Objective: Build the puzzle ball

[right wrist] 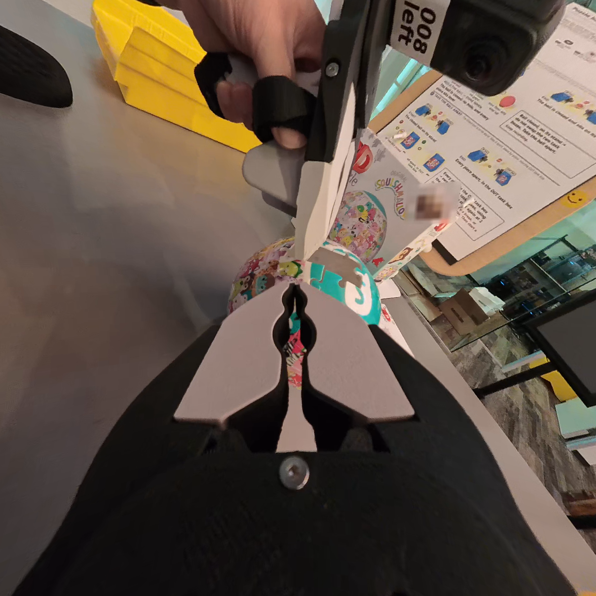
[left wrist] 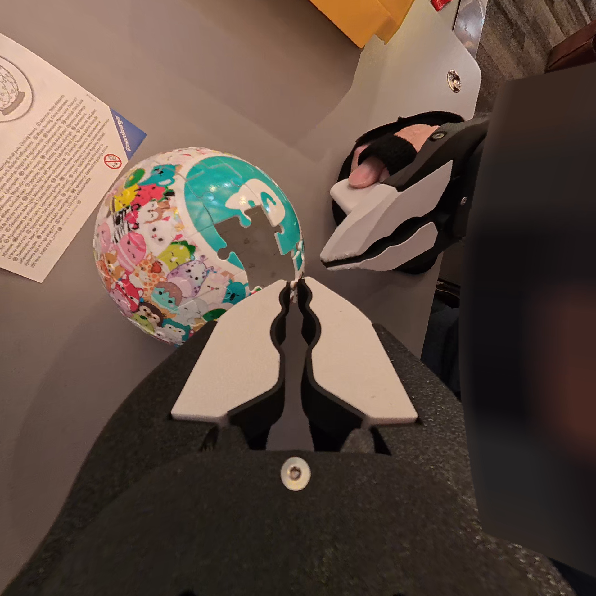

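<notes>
The puzzle ball [left wrist: 154, 245] rests on the grey table, covered in colourful cartoon figures with a teal cap. A jagged hole [left wrist: 254, 248] is open in the teal cap. My left gripper [left wrist: 294, 285] is shut on the thin white edge of the ball's shell at the near rim of the hole. In the right wrist view it comes down from above onto the ball [right wrist: 264, 274]. My right gripper [right wrist: 294, 285] is shut with nothing in it. In the left wrist view it [left wrist: 325, 262] hovers just right of the ball, apart from it.
A printed instruction leaflet [left wrist: 48, 154] lies left of the ball. A yellow box [right wrist: 154, 71] stands behind on the table. The puzzle's carton [right wrist: 383, 206] and a picture instruction board [right wrist: 516, 129] stand beyond the ball. The table edge [left wrist: 458, 193] runs close on the right. My left and right fingertips are right by each other.
</notes>
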Demonstrator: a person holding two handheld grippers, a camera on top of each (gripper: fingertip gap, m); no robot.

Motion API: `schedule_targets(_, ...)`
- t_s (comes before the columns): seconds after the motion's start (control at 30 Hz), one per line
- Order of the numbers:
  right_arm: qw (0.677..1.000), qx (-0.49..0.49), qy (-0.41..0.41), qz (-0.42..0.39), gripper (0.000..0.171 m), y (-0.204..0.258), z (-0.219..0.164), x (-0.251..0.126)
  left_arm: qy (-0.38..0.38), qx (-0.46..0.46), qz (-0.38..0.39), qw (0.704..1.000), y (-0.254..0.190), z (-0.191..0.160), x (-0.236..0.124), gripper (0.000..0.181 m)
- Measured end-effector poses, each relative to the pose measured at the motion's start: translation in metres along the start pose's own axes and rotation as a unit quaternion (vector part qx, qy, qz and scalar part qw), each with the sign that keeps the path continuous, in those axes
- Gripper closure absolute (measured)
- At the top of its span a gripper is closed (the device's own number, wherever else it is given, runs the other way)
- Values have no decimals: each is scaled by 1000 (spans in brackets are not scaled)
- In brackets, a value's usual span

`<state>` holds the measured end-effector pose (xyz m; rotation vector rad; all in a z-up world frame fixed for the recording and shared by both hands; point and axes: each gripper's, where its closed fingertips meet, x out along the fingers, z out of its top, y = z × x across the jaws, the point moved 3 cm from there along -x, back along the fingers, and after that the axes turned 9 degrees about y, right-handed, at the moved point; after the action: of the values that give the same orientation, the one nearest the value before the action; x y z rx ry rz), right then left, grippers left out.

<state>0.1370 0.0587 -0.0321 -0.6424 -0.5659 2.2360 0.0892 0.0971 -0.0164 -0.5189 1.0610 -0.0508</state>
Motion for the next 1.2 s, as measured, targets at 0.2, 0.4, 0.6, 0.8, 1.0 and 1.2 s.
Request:
schedule_targets(0.2,1000,-4,7,6,170,-1,2,8,2,5,12,1000,0,0,0,177)
schedule_targets(0.4,1000,5,12,10,170,-2,0,11,8,18,34,999,0,-1,1,176)
schedule_targets(0.6,1000,7,14,9,170,-2,0,11,3,20,39,999,-2,-1,0,170)
schedule_targets(0.8,1000,5,15,8,171,-1,0,11,-11,22,51,998,-2,-1,-4,166)
schedule_targets(1.0,1000,7,16,9,170,-1,-1,11,-24,33,86,995,1,-1,-10,164)
schedule_targets(1.2,1000,10,16,9,170,-2,-1,11,-41,61,160,984,6,-2,-15,160)
